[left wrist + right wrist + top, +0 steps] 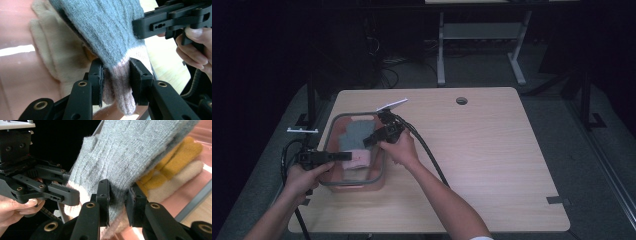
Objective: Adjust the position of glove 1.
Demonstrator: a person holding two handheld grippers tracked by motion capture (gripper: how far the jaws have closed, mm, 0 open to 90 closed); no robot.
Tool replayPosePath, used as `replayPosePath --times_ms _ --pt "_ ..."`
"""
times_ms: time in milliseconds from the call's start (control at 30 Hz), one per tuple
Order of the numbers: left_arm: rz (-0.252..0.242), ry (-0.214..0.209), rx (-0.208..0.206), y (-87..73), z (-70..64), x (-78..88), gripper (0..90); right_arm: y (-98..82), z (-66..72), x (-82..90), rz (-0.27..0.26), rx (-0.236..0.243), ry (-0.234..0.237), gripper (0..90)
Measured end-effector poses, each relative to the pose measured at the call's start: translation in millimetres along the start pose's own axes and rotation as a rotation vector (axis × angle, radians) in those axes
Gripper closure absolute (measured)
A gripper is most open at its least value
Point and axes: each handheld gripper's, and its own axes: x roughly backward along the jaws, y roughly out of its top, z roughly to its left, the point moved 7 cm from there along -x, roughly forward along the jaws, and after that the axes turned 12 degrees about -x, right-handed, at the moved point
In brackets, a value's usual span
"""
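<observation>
A: Where's the grey glove (110,30)?

B: I hold it above the clear bin (379,177), at the counter's (492,160) 9 o'clock side. Grey knit, pink cuff, fuzzy. Left tongs (116,75) pinch the cuff; right tongs (118,195) pinch the cuff edge too, at 3 o'clock.

A: Step?

B: Placing it, I judge. Next: lower onto the 2 gloves, beige (175,182) and mustard (180,155), then spread both tongs.

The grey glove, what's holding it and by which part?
Both tongs hold the grey glove: the left tongs pinch its pink cuff, and the right tongs pinch the knit near that cuff end.
</observation>
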Motion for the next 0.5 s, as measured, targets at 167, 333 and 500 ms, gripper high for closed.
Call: replayPosePath --times_ms 167,333,500 --pt "0.011 0.037 0.023 -6.0 7.7 -2.7 65.3 1.8 -1.2 4.5 -0.012 0.018 -0.029 73.8" --pt "0.062 0.065 0.023 -12.2 12.3 -11.2 64.8 1.6 -0.5 8.6 -0.021 0.026 -0.033 73.7" --pt "0.083 0.093 0.001 -12.7 12.4 -12.8 61.2 1.1 1.9 13.0 -0.029 0.034 -0.029 72.9"
